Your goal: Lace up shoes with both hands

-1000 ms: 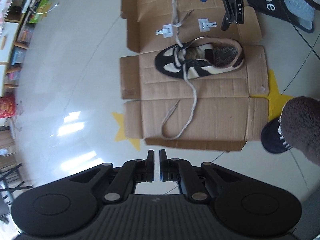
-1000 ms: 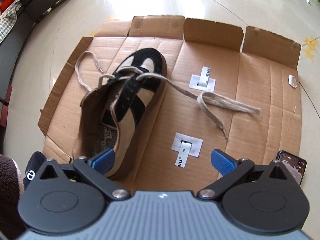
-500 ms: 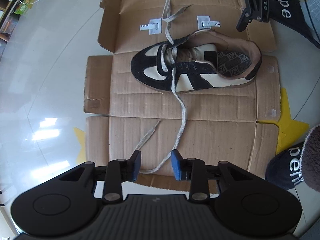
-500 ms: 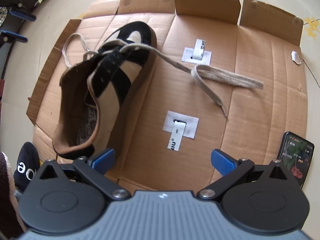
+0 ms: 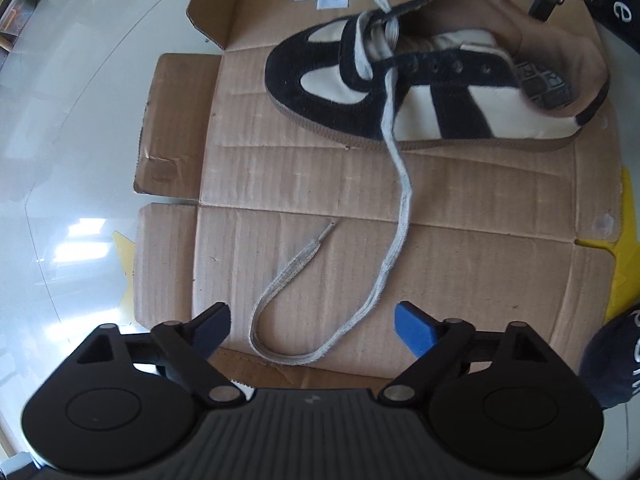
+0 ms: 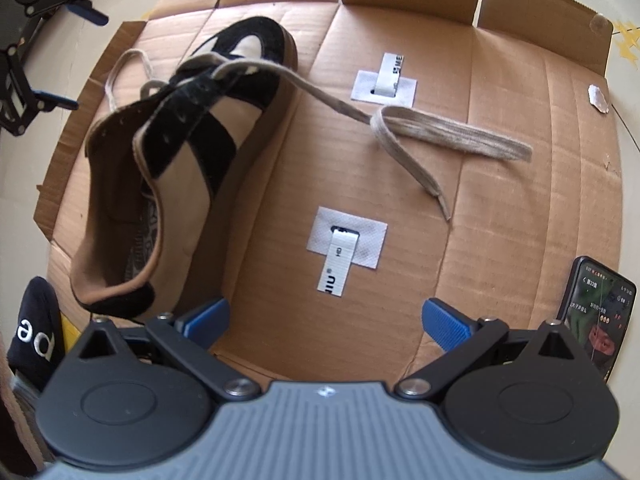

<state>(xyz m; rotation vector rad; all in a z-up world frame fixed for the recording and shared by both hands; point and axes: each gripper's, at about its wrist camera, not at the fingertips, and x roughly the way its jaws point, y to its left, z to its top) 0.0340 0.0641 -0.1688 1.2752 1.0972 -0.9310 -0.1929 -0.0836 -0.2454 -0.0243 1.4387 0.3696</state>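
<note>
A black and cream shoe (image 5: 440, 80) (image 6: 184, 160) lies on flattened cardboard (image 5: 460, 264) (image 6: 520, 208). One end of its grey lace (image 5: 394, 216) runs off the eyelets and curls back in a loop just ahead of my left gripper (image 5: 312, 326). That gripper's jaws are opening wide; the loop's bend lies between the blue pads, untouched. The other lace end (image 6: 440, 140) lies folded on the cardboard beyond my right gripper (image 6: 324, 318), which stands open over bare cardboard by the heel, holding nothing.
Two white tags (image 6: 344, 248) (image 6: 386, 80) are stuck to the cardboard. A phone (image 6: 596, 316) lies at its right edge. A person's dark slippers (image 5: 612, 360) (image 6: 34, 328) stand beside the cardboard. Shiny floor with yellow stars surrounds it.
My left gripper has dropped toward the cardboard and gone from shut to wide open over the lace loop. My right gripper has sunk a little and stays open.
</note>
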